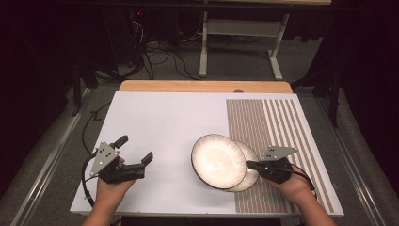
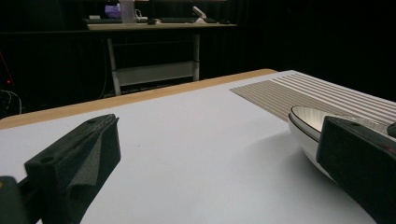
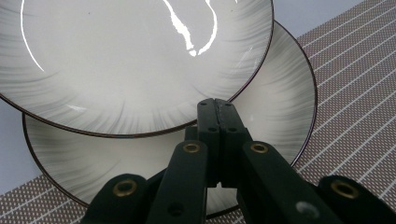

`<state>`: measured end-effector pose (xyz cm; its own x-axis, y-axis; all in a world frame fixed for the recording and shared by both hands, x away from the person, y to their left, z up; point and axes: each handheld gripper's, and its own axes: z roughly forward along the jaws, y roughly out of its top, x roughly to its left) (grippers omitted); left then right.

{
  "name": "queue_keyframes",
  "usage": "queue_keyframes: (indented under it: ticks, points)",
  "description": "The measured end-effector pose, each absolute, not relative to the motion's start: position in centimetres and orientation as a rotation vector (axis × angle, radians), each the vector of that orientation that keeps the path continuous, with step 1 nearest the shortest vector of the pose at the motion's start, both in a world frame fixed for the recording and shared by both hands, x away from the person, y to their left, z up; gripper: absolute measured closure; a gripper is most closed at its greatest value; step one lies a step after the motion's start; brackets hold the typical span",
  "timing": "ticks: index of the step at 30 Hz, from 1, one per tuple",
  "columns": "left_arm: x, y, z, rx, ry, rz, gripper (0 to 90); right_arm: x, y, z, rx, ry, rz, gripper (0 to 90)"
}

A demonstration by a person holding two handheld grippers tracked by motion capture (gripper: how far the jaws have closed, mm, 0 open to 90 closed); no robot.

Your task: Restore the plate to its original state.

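Two white plates with grey streaked rims lie near the table's front right. The upper plate (image 1: 218, 161) (image 3: 126, 60) rests partly on the lower plate (image 1: 248, 175) (image 3: 280, 107). My right gripper (image 1: 248, 165) (image 3: 215, 105) is shut, jaws pressed together with nothing seen between them. Its tips sit above the lower plate, right at the upper plate's rim. My left gripper (image 1: 135, 148) (image 2: 215, 126) is held low over the white mat at the front left. It is open wide and holds nothing. Its own view has the upper plate's edge (image 2: 306, 125) beside its right jaw.
A white mat (image 1: 164, 117) covers most of the wooden table (image 1: 202, 86). A brown-and-white striped placemat (image 1: 277, 127) lies along the right side, under part of the lower plate. Beyond the table stand a white-framed desk (image 1: 235, 28) and cables on the floor.
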<state>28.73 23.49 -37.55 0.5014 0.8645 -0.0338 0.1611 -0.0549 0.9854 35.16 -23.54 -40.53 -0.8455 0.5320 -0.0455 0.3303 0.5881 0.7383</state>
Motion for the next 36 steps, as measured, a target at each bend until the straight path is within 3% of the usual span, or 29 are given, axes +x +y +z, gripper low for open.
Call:
queue_keyframes:
  ticks: [36]
  points:
    - [28.73, 23.55, -37.56, 1.548, 0.914, 0.732, 0.5, 35.16, -24.15, -40.23, 0.730, 2.541, 1.114, 90.0]
